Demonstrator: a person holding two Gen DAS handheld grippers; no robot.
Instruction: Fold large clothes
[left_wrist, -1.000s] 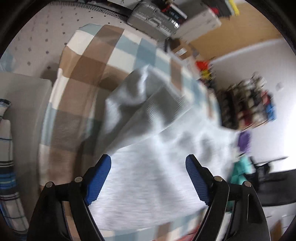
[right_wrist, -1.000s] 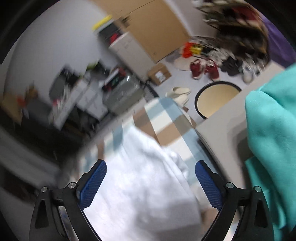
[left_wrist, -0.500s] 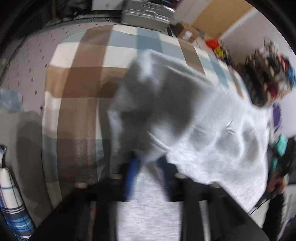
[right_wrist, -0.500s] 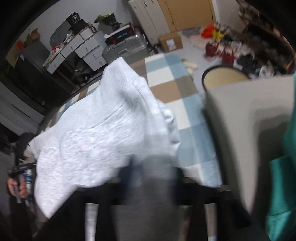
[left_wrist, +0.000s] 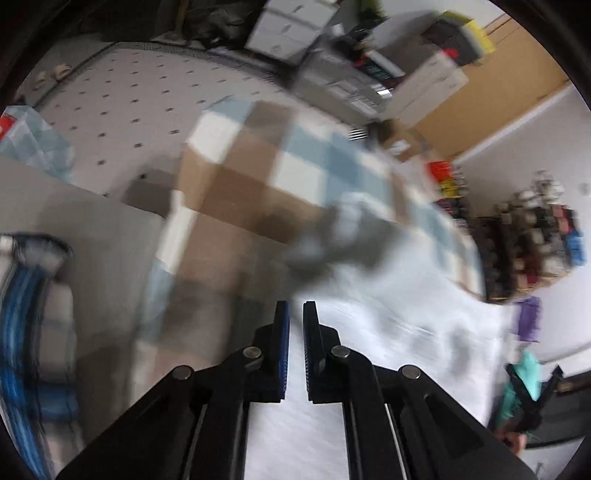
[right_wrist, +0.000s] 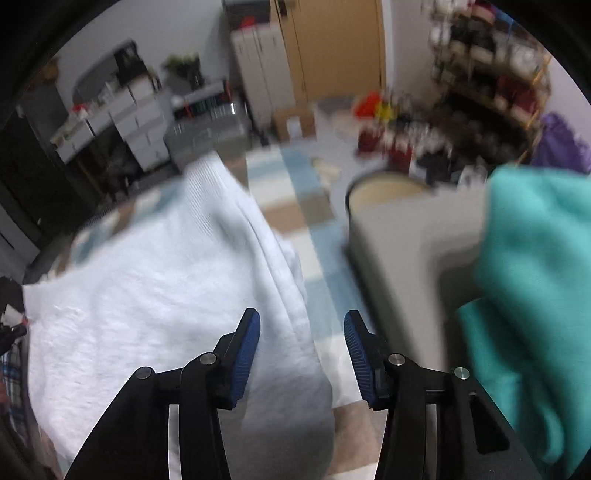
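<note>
Checked cloth (left_wrist: 236, 173) covers the table where the pale grey garment (right_wrist: 155, 295) lies spread. Left gripper (left_wrist: 293, 314) looks pressed together, apparently empty; right gripper (right_wrist: 301, 325) is opening over the garment's folded edge, pinching nothing. Regrip the hem squarely before folding.

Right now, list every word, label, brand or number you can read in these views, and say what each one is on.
None can be read.
cardboard box: a pale label shows, too blurred to read.
suitcase: dark patches that may be stickers, too blurred to read.
light grey garment: no print visible.
checked cover: pattern only, no text.
</note>
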